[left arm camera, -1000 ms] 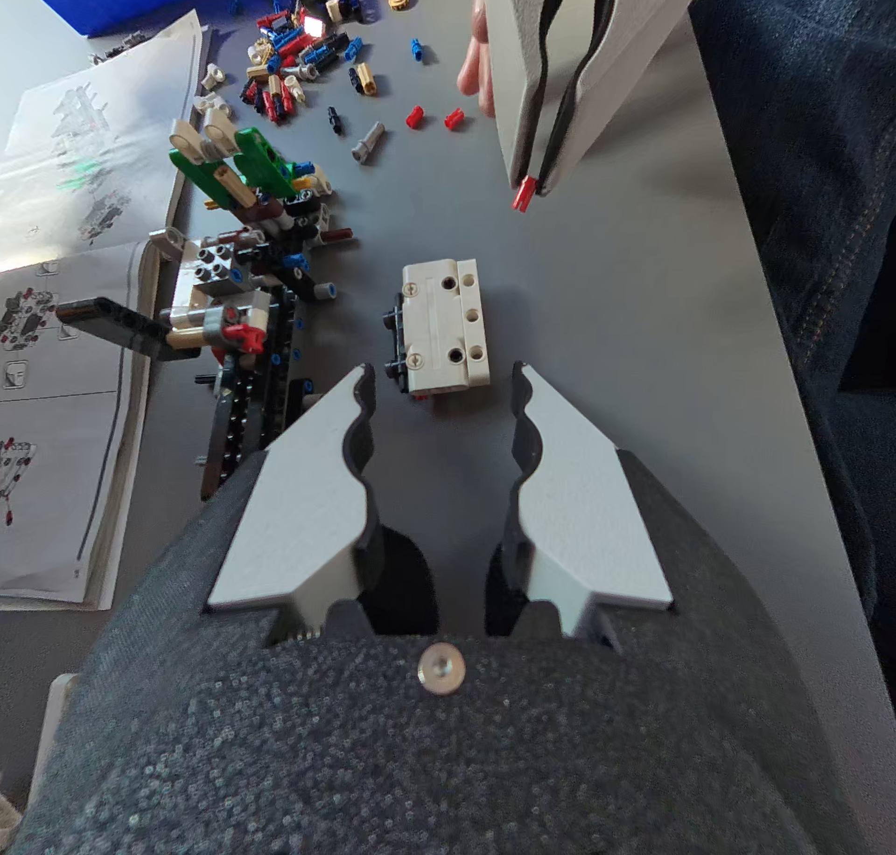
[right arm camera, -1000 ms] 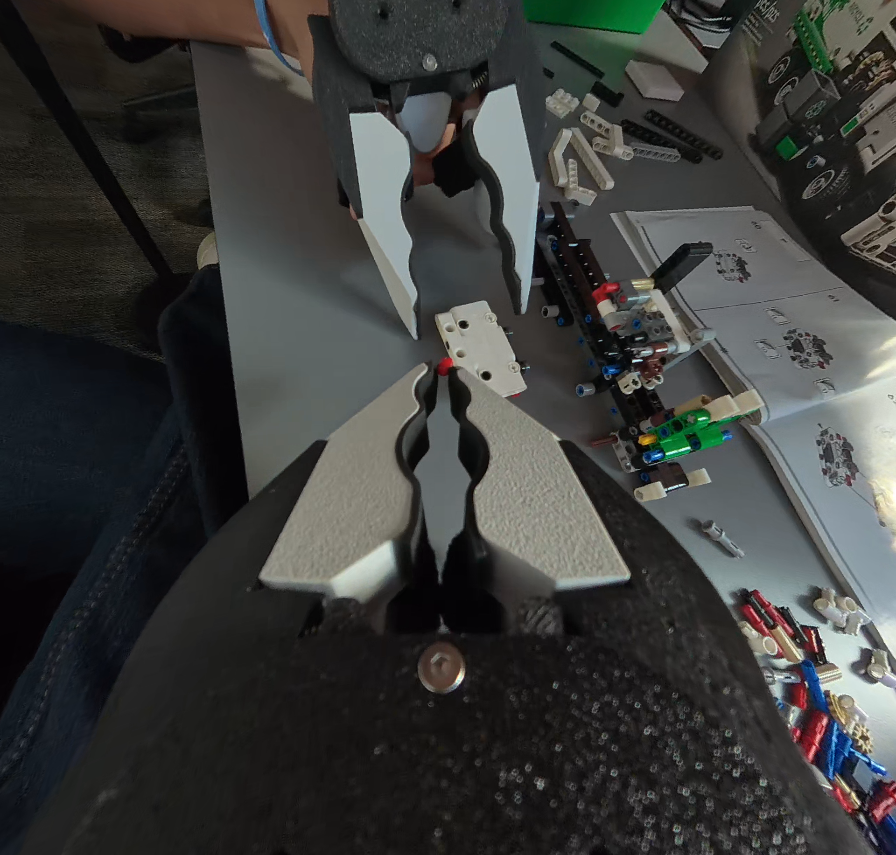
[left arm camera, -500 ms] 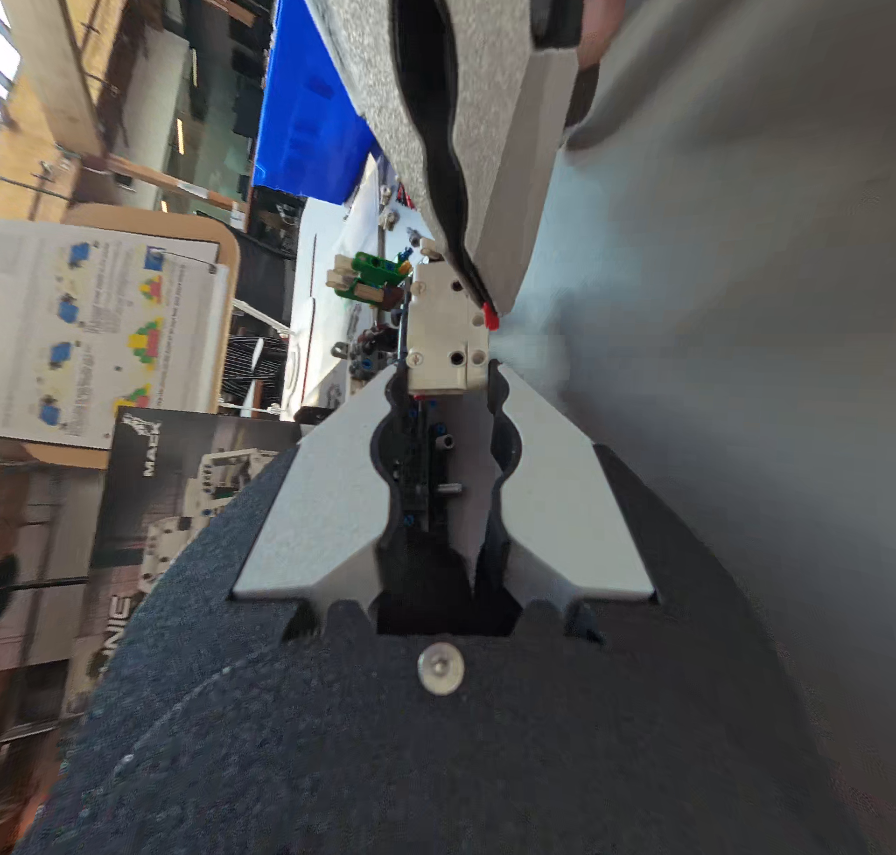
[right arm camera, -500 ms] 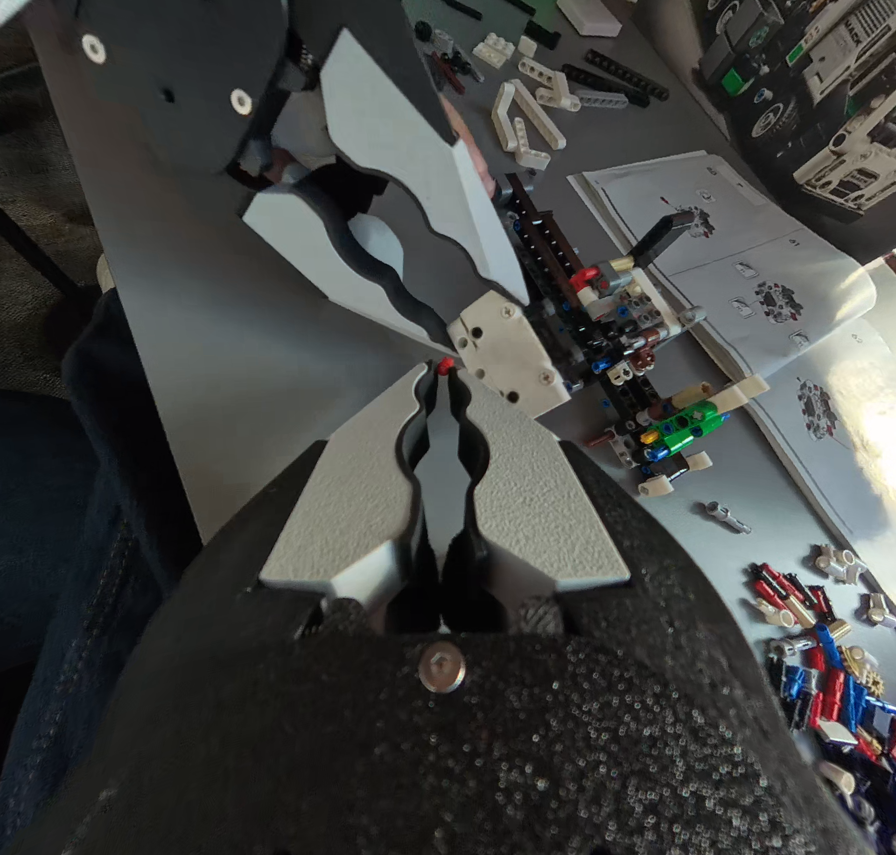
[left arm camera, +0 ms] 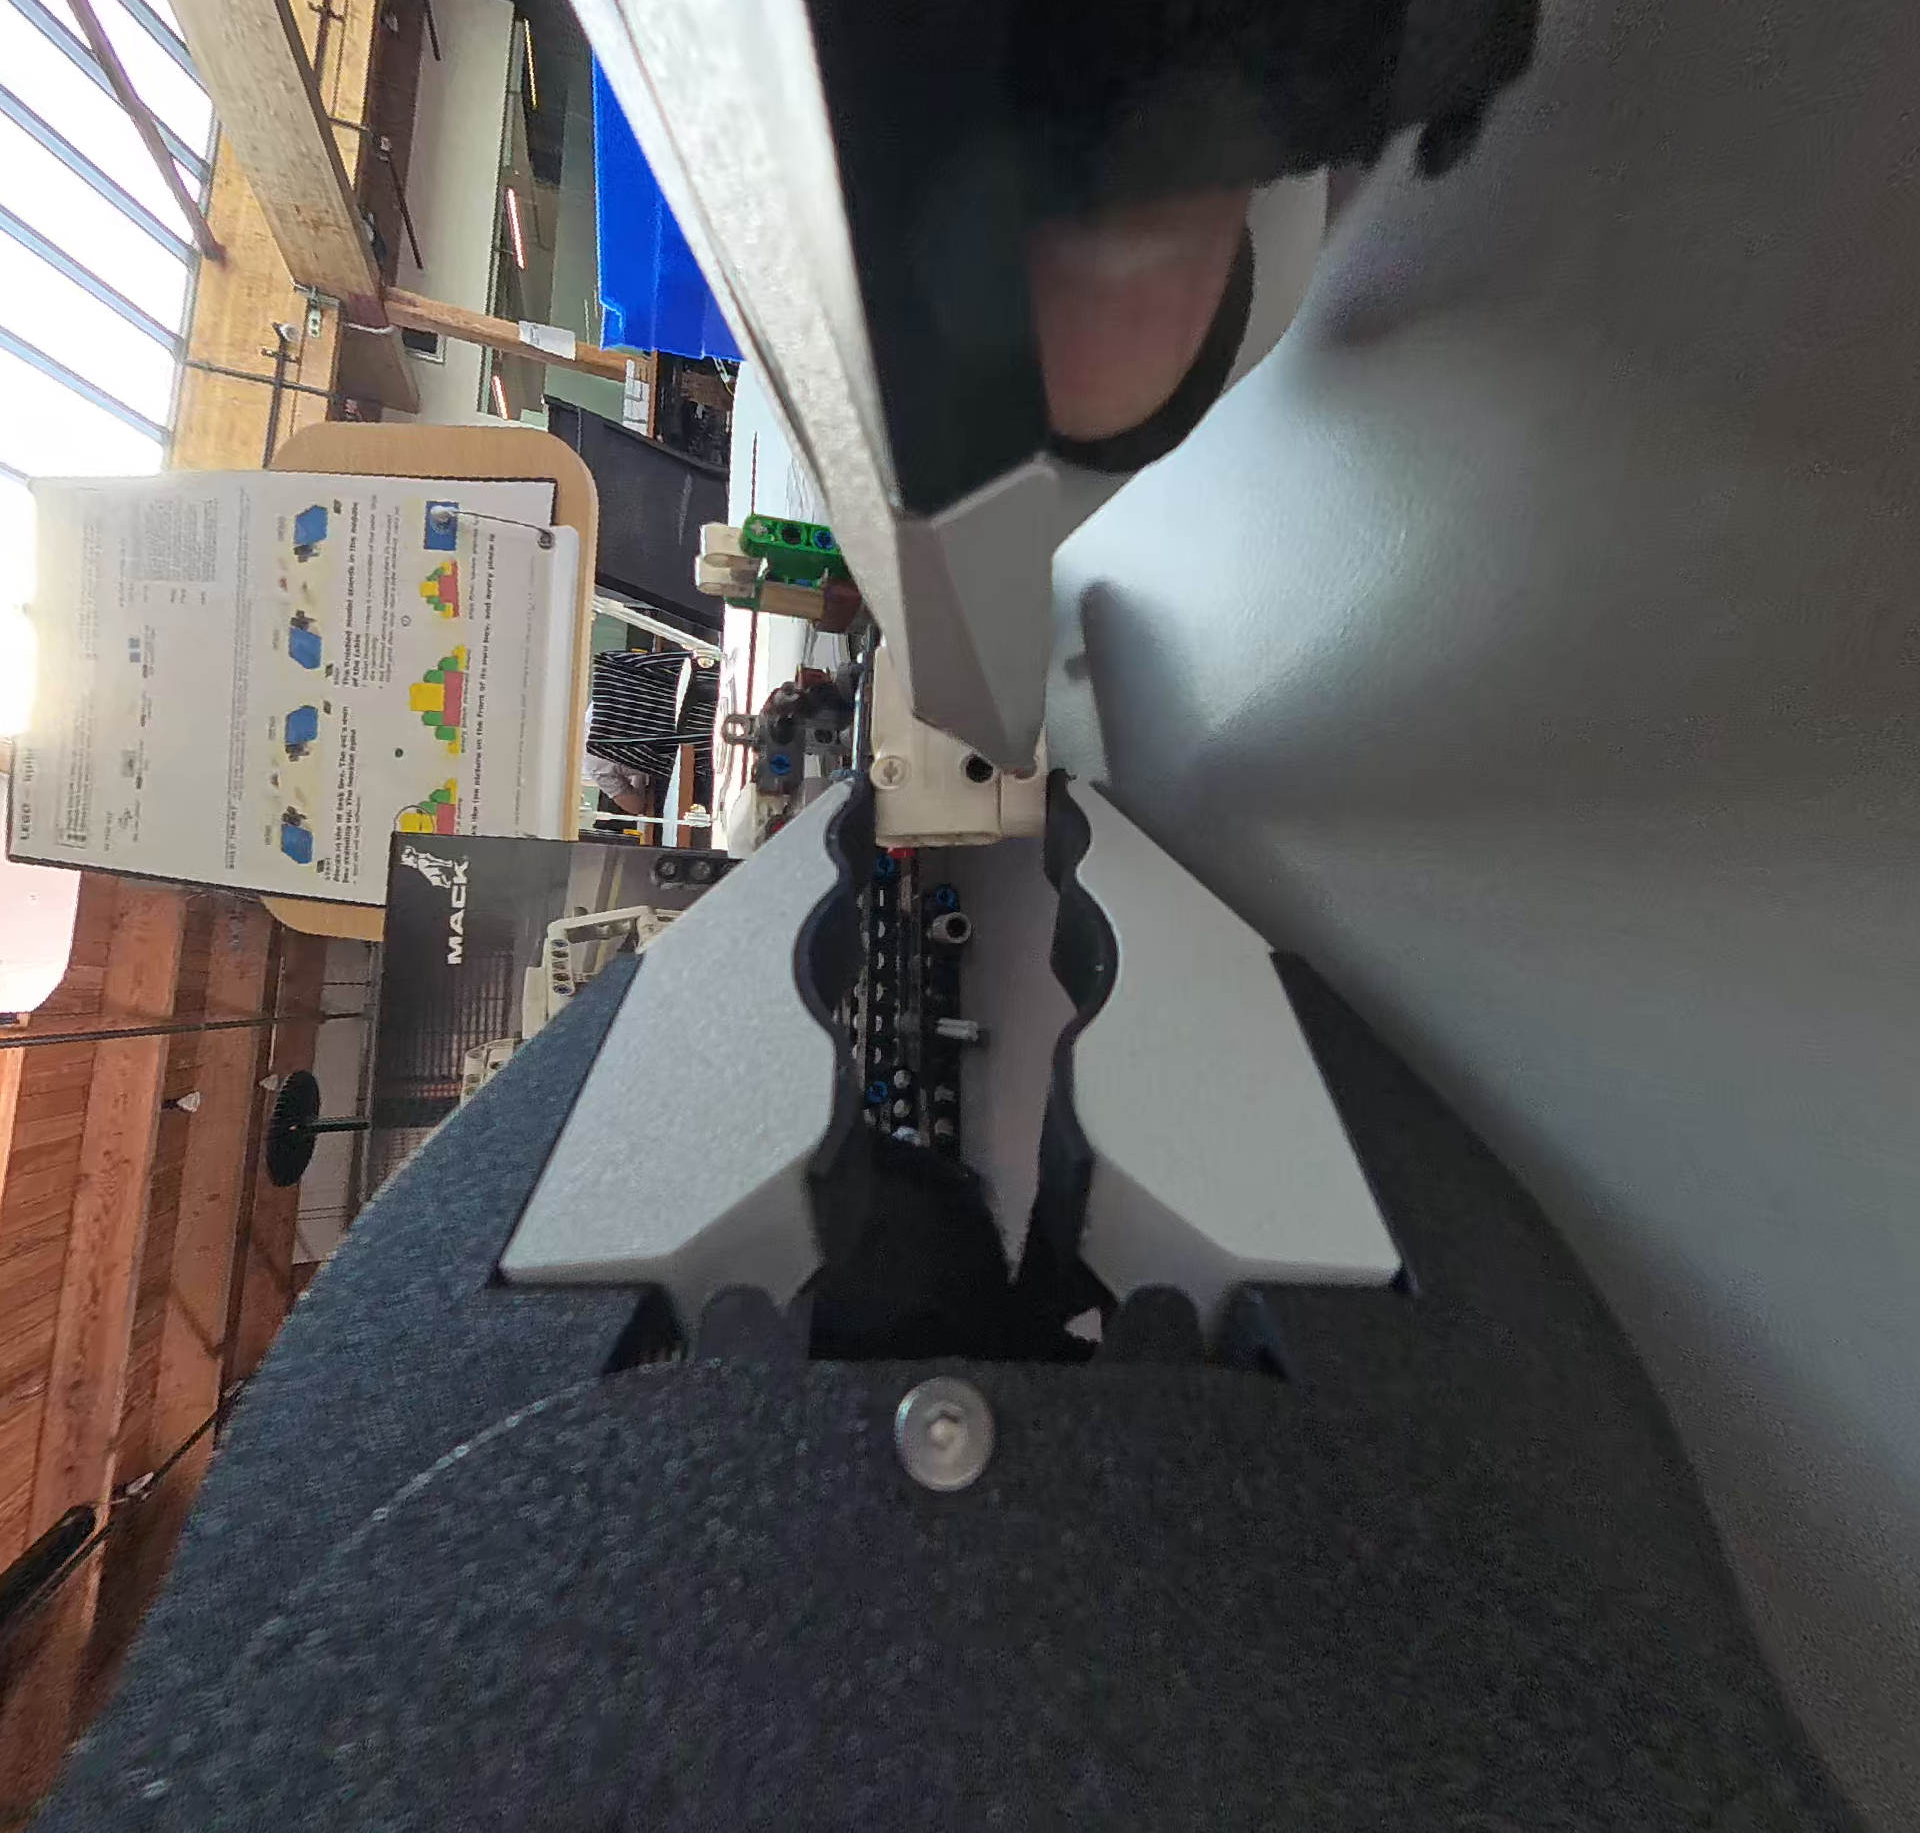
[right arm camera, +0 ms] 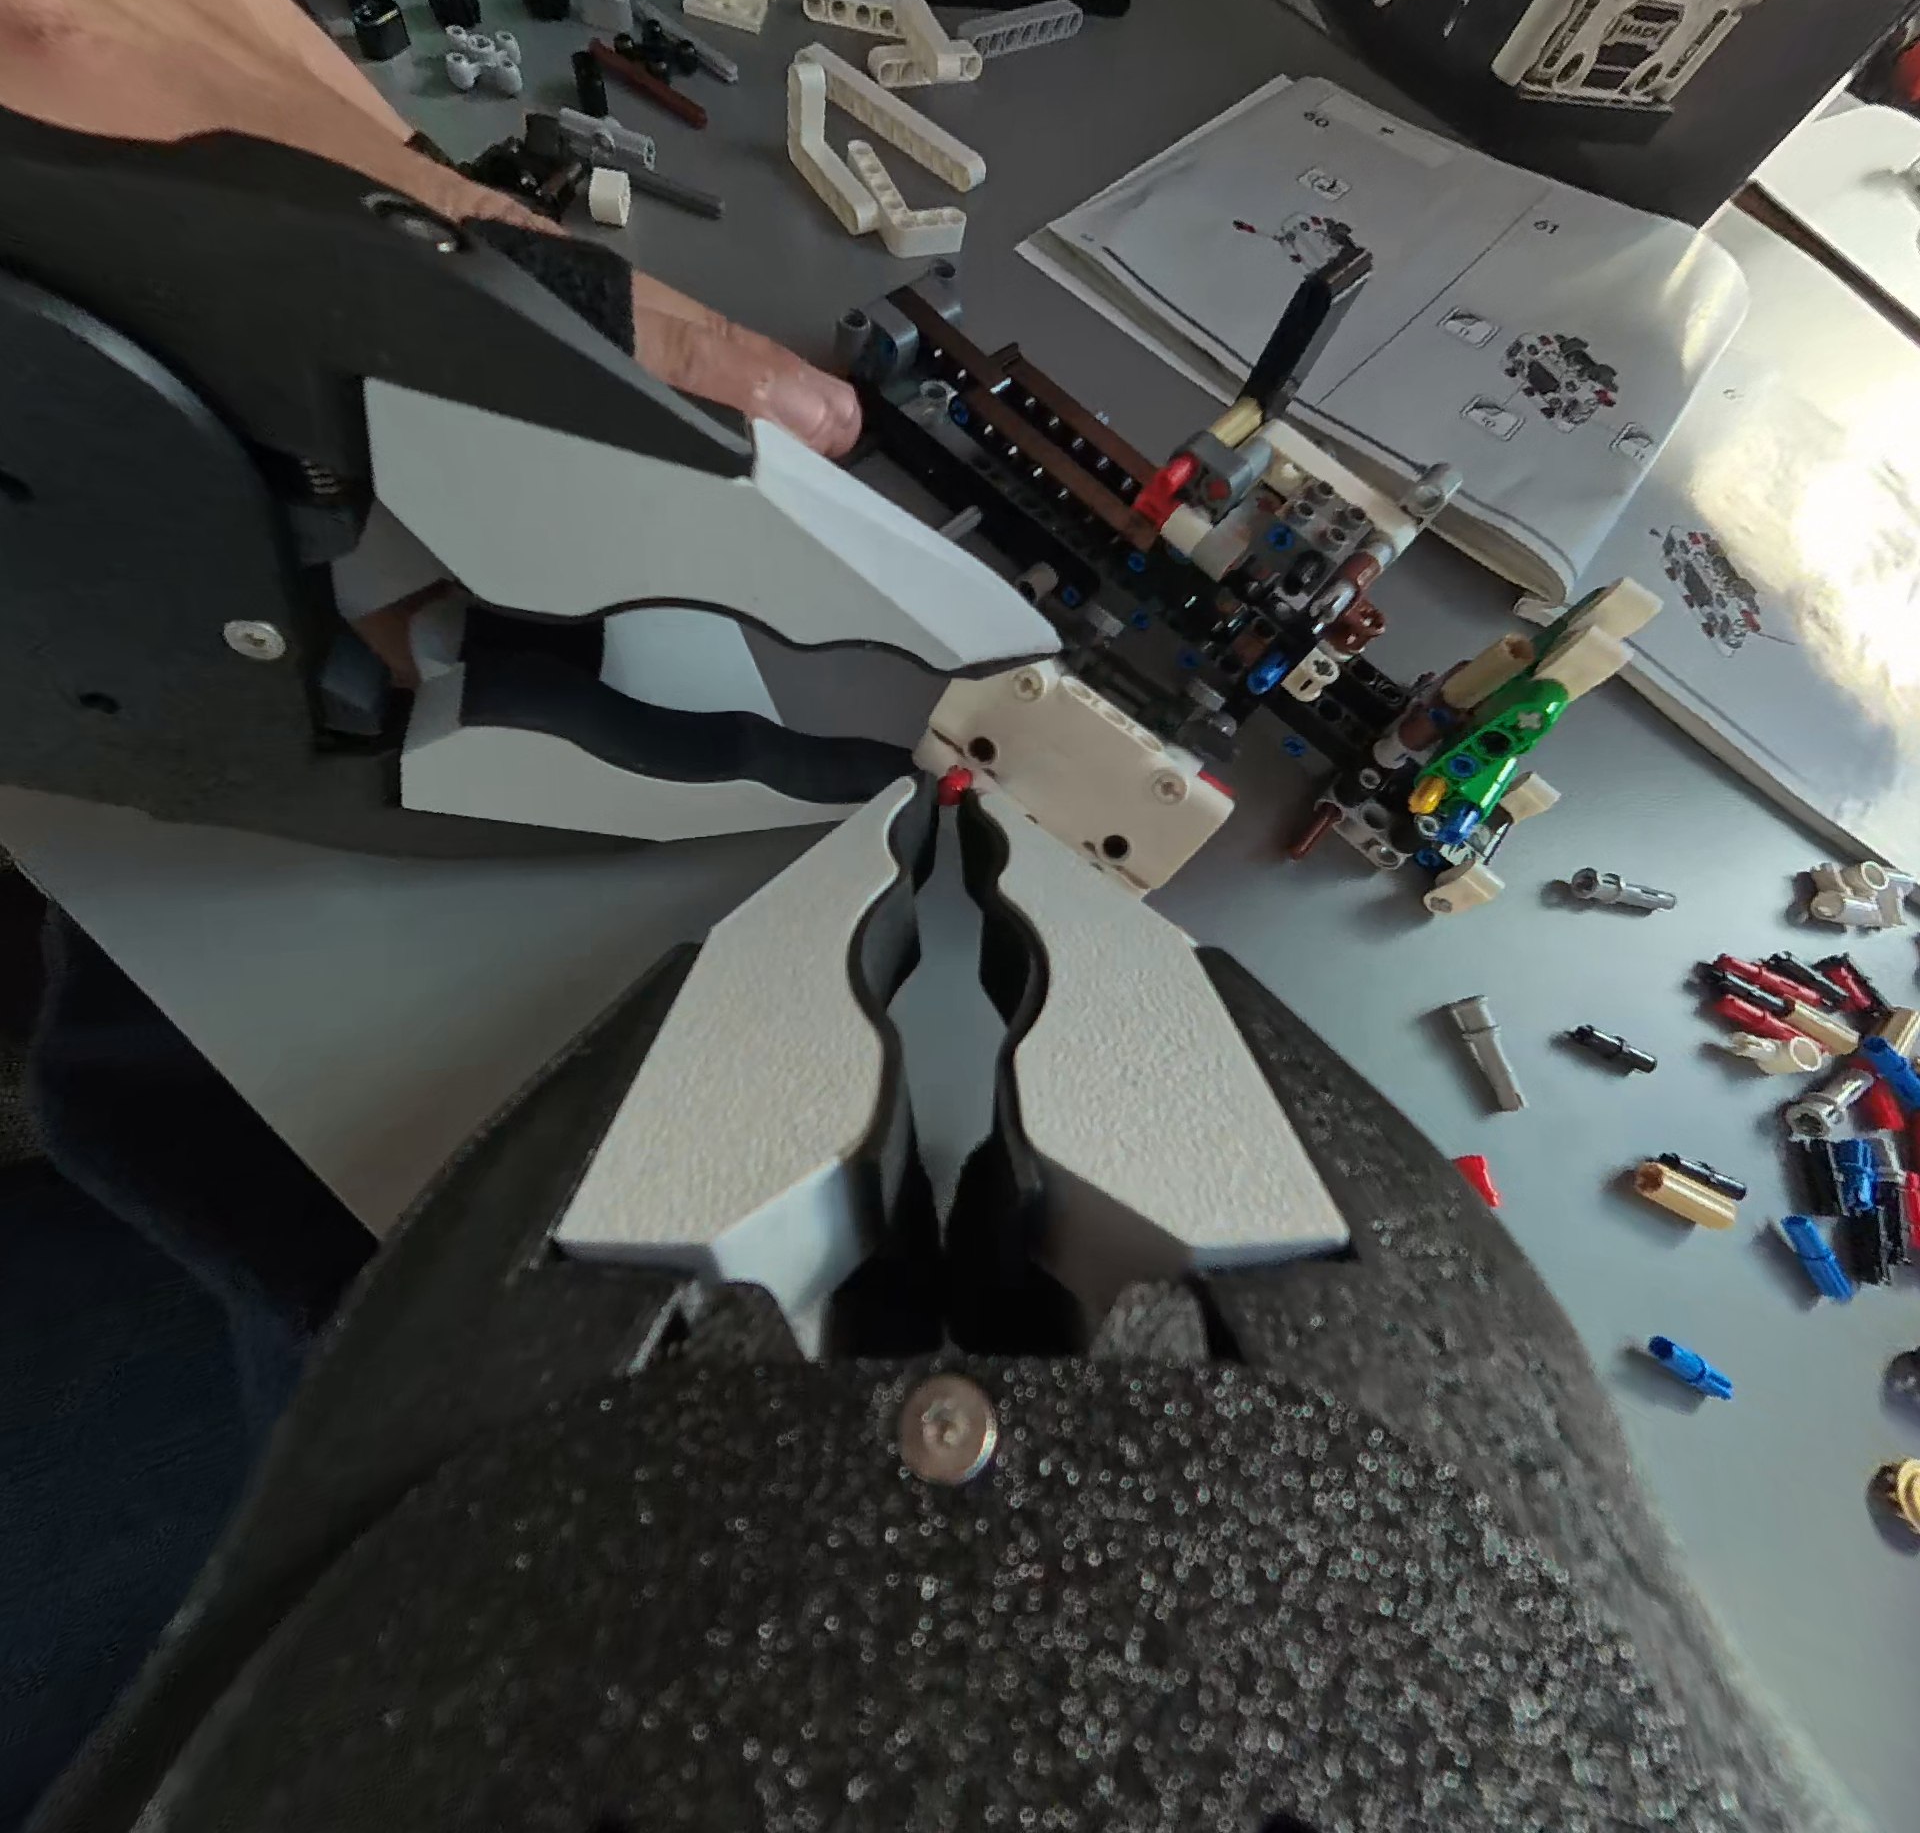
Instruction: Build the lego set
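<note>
Grey claw (right arm camera: 953, 796) fingers (black wavy pads)

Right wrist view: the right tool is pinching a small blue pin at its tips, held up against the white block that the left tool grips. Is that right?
Not quite. The pin is red, not blue, as the right wrist view shows. The rest stands: the right tool pinches it at its tips, against the white block gripped by the left tool.

A cream-white block (right arm camera: 1081, 775), a red pin (right arm camera: 953, 784), a grey table (right arm camera: 1351, 952), a green beam (right arm camera: 1496, 734).
</note>
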`<state>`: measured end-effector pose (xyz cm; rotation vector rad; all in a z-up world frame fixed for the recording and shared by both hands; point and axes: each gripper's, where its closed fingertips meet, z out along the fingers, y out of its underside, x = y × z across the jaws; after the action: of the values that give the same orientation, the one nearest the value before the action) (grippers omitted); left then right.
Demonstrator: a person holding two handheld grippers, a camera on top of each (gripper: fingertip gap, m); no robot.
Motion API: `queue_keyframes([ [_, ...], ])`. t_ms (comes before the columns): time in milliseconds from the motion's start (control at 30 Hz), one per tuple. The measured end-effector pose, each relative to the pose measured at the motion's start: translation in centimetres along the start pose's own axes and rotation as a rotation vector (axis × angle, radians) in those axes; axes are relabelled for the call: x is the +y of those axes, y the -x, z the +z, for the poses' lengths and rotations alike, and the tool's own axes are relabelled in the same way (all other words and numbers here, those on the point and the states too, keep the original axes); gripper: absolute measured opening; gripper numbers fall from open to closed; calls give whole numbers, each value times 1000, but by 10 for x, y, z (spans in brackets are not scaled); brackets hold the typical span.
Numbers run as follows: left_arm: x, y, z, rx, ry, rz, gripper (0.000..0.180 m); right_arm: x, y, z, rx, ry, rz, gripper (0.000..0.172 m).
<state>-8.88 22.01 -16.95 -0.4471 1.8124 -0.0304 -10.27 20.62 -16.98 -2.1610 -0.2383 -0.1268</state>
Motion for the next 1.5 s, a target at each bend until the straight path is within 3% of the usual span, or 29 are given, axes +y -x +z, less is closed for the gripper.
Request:
queue_keyframes([
  [300,-3,-1,-2,-22,24,31,30,1,2,1,3,15,81,2],
  [900,-2,-2,-3,-21,34,21,30,4,2,2,91,13,34,2],
  [1200,-3,-3,-3,8,23,-28,30,5,2,2,72,36,-12,2],
  [1500,-4,-3,-3,25,-4,-43,30,7,2,0,-25,33,70,2],
])
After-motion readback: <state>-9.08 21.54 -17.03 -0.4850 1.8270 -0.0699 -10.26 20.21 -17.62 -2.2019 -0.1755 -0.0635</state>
